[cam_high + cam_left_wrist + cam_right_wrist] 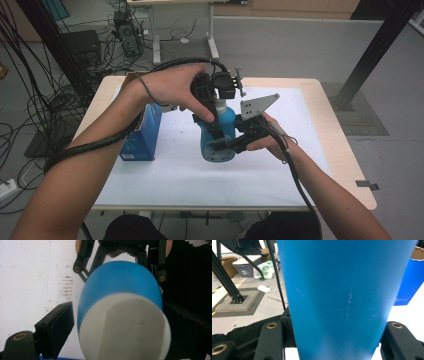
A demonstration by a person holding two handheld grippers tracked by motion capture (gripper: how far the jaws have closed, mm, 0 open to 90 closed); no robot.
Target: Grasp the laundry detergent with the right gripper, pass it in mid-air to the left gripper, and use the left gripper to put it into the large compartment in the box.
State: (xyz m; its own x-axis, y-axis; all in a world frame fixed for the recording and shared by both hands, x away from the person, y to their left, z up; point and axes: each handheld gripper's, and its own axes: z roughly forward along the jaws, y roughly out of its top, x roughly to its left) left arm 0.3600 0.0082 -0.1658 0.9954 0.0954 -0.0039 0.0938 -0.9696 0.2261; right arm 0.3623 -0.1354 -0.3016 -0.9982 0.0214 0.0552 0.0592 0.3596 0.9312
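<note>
A blue bottle (220, 142) with a white cap (221, 106) stands on the white mat (175, 172) at mid-table. My right gripper (235, 142) comes from the right and is shut on the bottle's body (342, 297), a jaw on each side (334, 340). My left gripper (218, 120) points down over the top. Its jaws straddle the white cap (125, 327) and stand open, with a thin gap showing at the left pad (56, 327). Beyond the blue shoulder (120, 277), the right gripper's black linkage (120, 250) shows.
A blue carton (145, 132) stands on the mat left of the bottle, under my left forearm; its corner (409, 282) shows behind the bottle. The wooden table edge (345, 135) lies right. Cables, black frame posts and a desk sit on the floor beyond.
</note>
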